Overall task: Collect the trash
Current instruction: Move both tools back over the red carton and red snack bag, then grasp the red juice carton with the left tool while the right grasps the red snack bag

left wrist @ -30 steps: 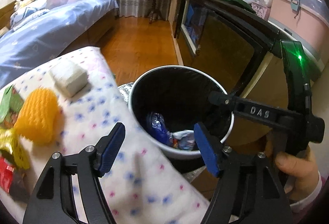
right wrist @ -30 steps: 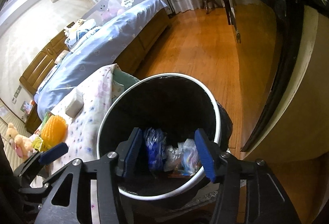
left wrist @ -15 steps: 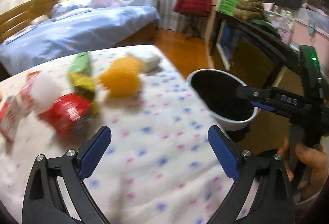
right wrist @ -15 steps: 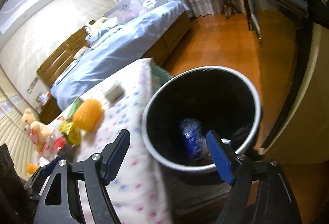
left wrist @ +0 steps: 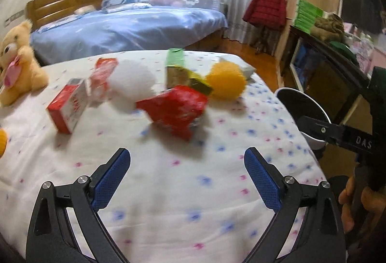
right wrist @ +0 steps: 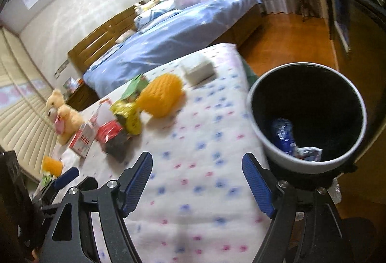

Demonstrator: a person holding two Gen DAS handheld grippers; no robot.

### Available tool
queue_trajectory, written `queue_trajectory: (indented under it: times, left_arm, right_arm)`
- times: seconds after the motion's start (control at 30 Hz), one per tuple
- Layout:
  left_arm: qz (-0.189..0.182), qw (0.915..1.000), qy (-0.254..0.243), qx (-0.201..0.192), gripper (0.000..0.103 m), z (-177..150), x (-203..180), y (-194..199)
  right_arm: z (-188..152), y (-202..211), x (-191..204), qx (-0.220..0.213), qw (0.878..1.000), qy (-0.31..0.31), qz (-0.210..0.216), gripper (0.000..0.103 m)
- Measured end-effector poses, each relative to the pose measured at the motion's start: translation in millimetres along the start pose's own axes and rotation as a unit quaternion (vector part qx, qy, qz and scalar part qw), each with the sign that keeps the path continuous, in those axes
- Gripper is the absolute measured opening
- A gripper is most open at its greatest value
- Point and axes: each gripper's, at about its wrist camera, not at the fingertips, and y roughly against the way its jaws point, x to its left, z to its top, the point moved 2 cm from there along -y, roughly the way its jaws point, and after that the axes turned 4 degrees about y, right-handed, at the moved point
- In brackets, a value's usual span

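Over the dotted blanket [left wrist: 168, 202] | both grippers angled down | left gripper [left wrist: 187, 172] wide apart, empty | right gripper [right wrist: 196, 177] spread, empty | wrappers [left wrist: 176, 108] piled ahead; bin [right wrist: 306, 164] at right

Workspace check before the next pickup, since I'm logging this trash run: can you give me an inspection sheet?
Surface: white spotted quilt, bare near both grippers.
Job's things: bin beside the quilt's edge, blue wrapper and other wrappers inside. On the quilt: red packet, red box, yellow-green wrapper, green carton, orange foam net, white foam net, blurred.
Clutter: teddy bear, white block.
Grippers: left gripper open, empty; right gripper open, empty; both have just been opening.
Cables: nothing seen.
Surroundings: blue bed, red jacket on a stand, dark cabinet, wood floor.
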Motion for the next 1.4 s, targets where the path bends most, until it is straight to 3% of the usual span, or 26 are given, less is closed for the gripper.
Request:
queue_trajectory:
  times: [0.53,0.67,0.8,1.1,1.23,1.3,1.37,1.4]
  left_arm:
    - [0.098,0.9936,0.054,-0.012,0.097,2,95,5]
    - [0.116,0.9915,0.057,-0.013,0.097,8,114,4]
    - [0.126,0.9902,0.060,-0.006,0.095,16,130,-4]
    - [0.112,0.9908,0.071,0.028,0.090,37,155,-36]
    - [0.111,0.9904,0.071,0.039,0.077,46,161,-49]
    - [0.111,0.9902,0.075,0.039,0.063,48,165,-53]
    - [0.103,0.9903,0.080,0.047,0.036,48,169,-58]
    - [0.097,0.9904,0.084,0.052,0.032,47,169,-60]
  right_arm:
    - [-15,-37,87,0.024,0.996,0.075,0.051,0.076]
    - [-16,-54,104,0.038,0.994,0.087,0.059,0.055]
    - [-17,-70,113,0.052,0.993,0.086,0.065,0.044]
    - [-8,-89,131,0.057,0.991,0.097,0.074,0.040]
    - [-3,-100,136,0.065,0.990,0.098,0.076,0.027]
    - [-2,-102,138,0.066,0.990,0.097,0.079,0.014]
    - [-3,-103,143,0.067,0.989,0.103,0.084,0.006]
    - [-4,-102,144,0.068,0.988,0.106,0.086,0.005]
